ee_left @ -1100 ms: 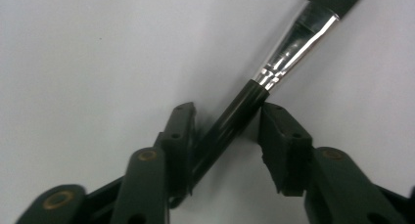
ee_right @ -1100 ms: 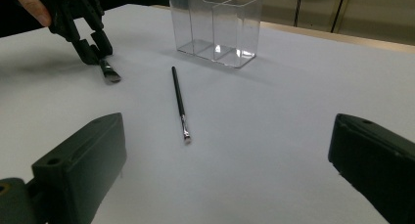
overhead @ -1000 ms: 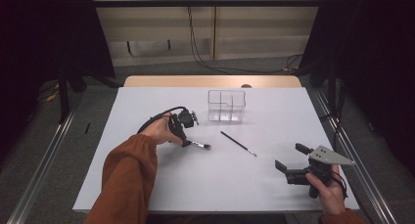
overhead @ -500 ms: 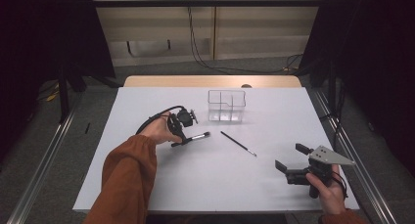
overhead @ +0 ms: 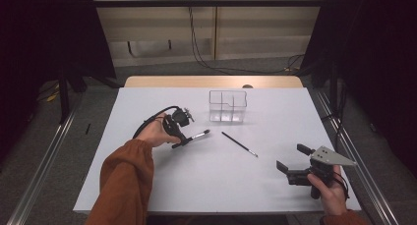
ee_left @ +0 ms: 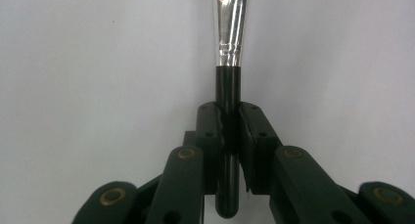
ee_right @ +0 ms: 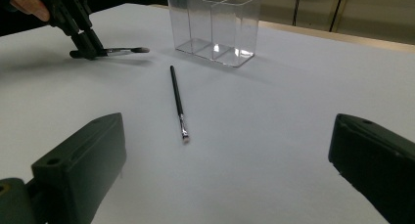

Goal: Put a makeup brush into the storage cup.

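The left tool point(overhead: 178, 140) is clenched on the short black-handled makeup brush with a silver ferrule point(ee_left: 228, 87). Its jaws have just been closing, and the left gripper view shows both pads pressed on the black handle near its butt end, with the ferrule and bristles running out ahead. In the high view the brush sits left of centre, low over the white worktop point(overhead: 196, 185), with its bristle tip pointing towards the clear plastic divided organiser box point(overhead: 227, 107).

The likeliest trouble, as I judge it, is the grip point. Held so near the butt, the long free end could pivot or sag between the pads when the hand swings, and a smooth round handle could slide out. If the brush then reaches the box at a slant, its tip could catch on the rim or a divider and tip the light box instead of dropping into a compartment.

The thin long black brush with a small pale tip point(overhead: 239, 144) lies loose between the two hands, where a low sweep could knock it away.

The right tool point(overhead: 292, 161) rests released near the worktop's right front corner, with nothing between its jaws.
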`<state>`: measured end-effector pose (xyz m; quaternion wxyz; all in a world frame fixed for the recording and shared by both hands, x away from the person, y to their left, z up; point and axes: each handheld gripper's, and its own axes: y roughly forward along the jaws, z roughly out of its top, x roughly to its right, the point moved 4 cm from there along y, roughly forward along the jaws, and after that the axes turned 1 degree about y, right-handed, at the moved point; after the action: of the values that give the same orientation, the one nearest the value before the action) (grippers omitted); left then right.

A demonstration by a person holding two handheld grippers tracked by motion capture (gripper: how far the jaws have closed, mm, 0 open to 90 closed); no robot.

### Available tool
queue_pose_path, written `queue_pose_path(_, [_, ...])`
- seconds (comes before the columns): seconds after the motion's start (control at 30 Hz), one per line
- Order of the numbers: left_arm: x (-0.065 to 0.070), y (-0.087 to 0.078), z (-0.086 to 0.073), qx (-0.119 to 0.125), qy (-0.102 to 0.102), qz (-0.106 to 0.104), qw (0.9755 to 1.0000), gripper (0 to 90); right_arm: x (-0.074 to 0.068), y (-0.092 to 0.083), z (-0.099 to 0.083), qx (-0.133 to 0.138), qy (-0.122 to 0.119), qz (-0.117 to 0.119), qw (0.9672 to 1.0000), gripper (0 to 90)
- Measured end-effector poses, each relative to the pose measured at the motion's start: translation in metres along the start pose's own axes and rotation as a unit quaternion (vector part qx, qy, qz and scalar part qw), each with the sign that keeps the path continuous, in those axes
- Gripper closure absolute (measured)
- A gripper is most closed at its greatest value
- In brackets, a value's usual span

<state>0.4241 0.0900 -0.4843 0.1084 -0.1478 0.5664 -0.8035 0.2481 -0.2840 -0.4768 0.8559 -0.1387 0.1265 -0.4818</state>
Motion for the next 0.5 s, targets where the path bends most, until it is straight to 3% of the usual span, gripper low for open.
queue_pose_path(0.13, [-0.001, -0.006, -0.004, 0.044, -0.017, -0.006, 0.9989, 80.0, 0.000, 0.000, 0.000, 0.000, -0.002, 0.000, 1.0000, 0.1])
queue_pose_path(0.2, [-0.002, -0.009, -0.005, 0.055, -0.015, -0.009, 0.9983, 80.0, 0.000, 0.000, 0.000, 0.000, -0.001, -0.001, 1.0000, 0.2])
queue_pose_path(0.33, [0.003, -0.019, -0.006, 0.112, -0.031, -0.012, 0.9931, 80.0, 0.000, 0.001, 0.000, 0.000, -0.002, 0.000, 1.0000, 0.2])
queue_pose_path(0.4, [0.003, -0.022, -0.008, 0.118, -0.023, -0.011, 0.9927, 80.0, 0.000, 0.001, 0.000, 0.000, -0.002, -0.001, 1.0000, 0.2])
queue_pose_path(0.5, [0.004, -0.021, -0.012, 0.127, -0.035, -0.008, 0.9912, 80.0, 0.000, 0.001, 0.000, 0.001, -0.002, 0.000, 1.0000, 0.2])
